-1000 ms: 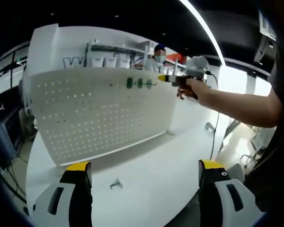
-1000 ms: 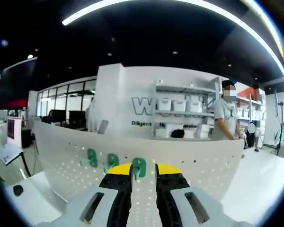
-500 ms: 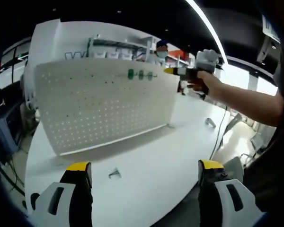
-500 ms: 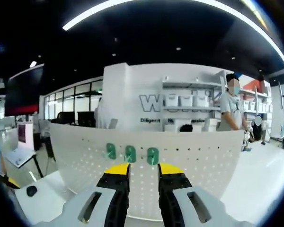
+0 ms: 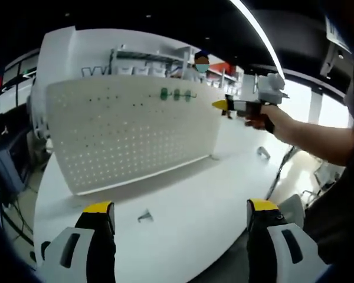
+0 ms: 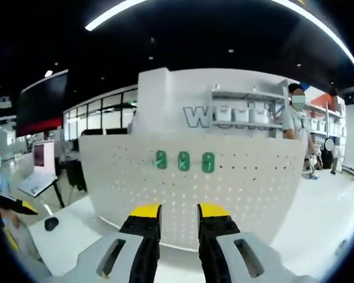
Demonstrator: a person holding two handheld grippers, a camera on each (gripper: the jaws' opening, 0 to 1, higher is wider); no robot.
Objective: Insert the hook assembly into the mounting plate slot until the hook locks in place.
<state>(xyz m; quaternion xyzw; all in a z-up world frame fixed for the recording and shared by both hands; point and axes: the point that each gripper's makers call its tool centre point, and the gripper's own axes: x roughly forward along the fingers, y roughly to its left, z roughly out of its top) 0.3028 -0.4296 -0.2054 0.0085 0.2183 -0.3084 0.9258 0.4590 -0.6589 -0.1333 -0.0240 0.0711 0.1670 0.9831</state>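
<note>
The left hand-held gripper (image 5: 180,215) is hovering low over the white tabletop (image 5: 189,206), its two yellow-tipped jaws standing wide apart with nothing between them. Just ahead of its left jaw, a small grey metal hook (image 5: 144,217) is lying loose on the tabletop, apart from both jaws.

The right hand-held gripper (image 6: 179,210) is pointing at the face of the pegboard, its jaws standing nearly closed with only a narrow gap between the yellow tips, and nothing is showing in that gap. In the left gripper view this same gripper (image 5: 219,105) is being held up in the air by a person's hand (image 5: 261,117), its yellow tip aiming toward the upper right corner of the board and apart from it.

The white perforated mounting plate (image 5: 124,135) is standing upright across the tabletop. Three green hooks (image 6: 184,160) are sitting side by side in a row near its top edge, well above the right gripper's jaw tips in the right gripper view; in the left gripper view they (image 5: 176,94) are showing near the board's upper right.

Further along the tabletop, past the board's right end, another small grey piece (image 5: 263,152) is lying. Behind the board, a person (image 6: 296,121) is standing beside white shelving (image 6: 242,112) carrying bins.
</note>
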